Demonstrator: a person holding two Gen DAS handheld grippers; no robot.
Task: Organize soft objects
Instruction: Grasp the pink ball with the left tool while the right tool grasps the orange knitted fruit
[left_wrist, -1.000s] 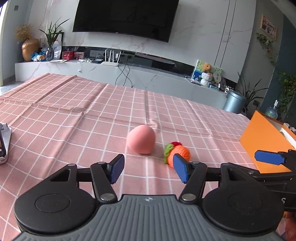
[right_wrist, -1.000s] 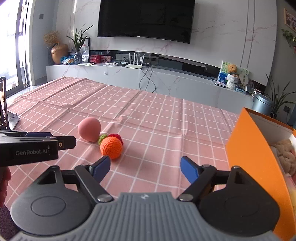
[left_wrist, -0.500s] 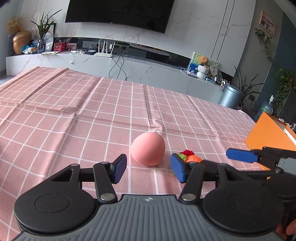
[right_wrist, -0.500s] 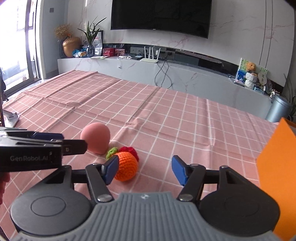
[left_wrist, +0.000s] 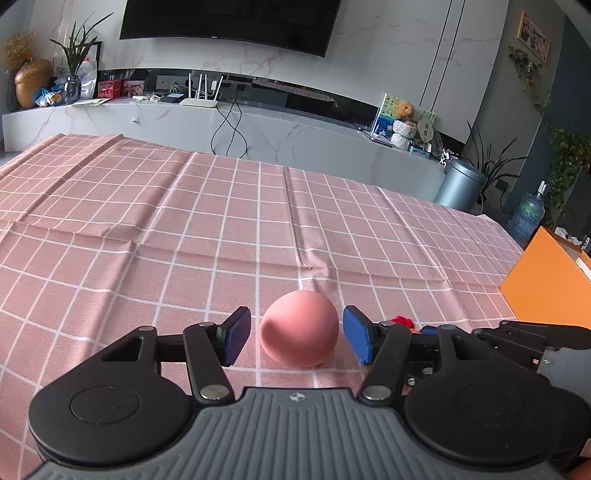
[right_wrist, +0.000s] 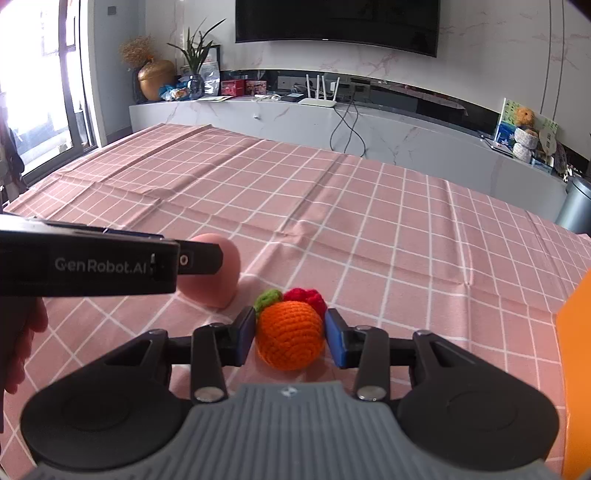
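Where the pink checked cloth (left_wrist: 184, 229) covers the worktop, open cloth runs from 9 to 1 o'clock ahead of both grippers, creased but bare, out to the far edge in front of the grey marble ledge (left_wrist: 295, 136). At 3 o'clock an orange box (left_wrist: 546, 284) stands on the cloth; in the right wrist view its wall (right_wrist: 576, 369) closes off the right margin.

Left gripper (left_wrist: 297, 334): jaws apart, wider than the pink foam ball (left_wrist: 299, 328). The ball sits on the cloth between the blue pads, a narrow gap showing on each side, no contact seen. In the right wrist view the left gripper's black body (right_wrist: 92, 264) crosses from 9 o'clock and covers part of the same ball (right_wrist: 221, 273).

Right gripper (right_wrist: 290, 334): jaws narrowed around the orange crochet ball (right_wrist: 290, 334), pads at or right against its flanks; whether they press in, cannot tell. The ball rests on the cloth, green and red crochet bits (right_wrist: 291, 297) at its 12 o'clock side. Pink ball lies at its 10 o'clock, just beside, a strip of cloth between them.
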